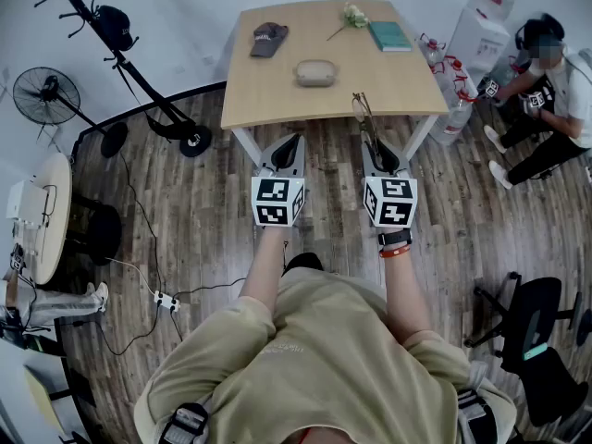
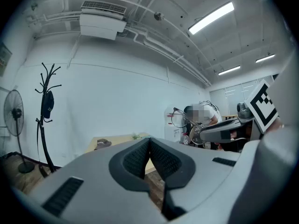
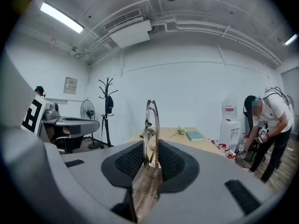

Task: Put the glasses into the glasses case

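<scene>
The beige oval glasses case point(image 1: 315, 72) lies shut in the middle of the wooden table point(image 1: 277, 91). My right gripper point(image 1: 371, 141) is held in front of the table's near edge, shut on the folded thin-framed glasses point(image 1: 360, 109). In the right gripper view the glasses point(image 3: 152, 120) stand upright between the pads, rising above the jaws. The left gripper view shows the glasses point(image 2: 179, 118) at the tip of the right gripper point(image 2: 198, 134). My left gripper point(image 1: 290, 140) hovers beside it to the left, jaws shut point(image 2: 149, 140) with nothing in them.
On the table also lie a dark cap point(image 1: 268, 38), a flower point(image 1: 351, 15) and a green book point(image 1: 389, 35). A water dispenser point(image 1: 481, 26) and a crouching person point(image 1: 546, 91) are at the right. A fan point(image 1: 46, 95) and coat stand point(image 1: 111, 26) are on the left.
</scene>
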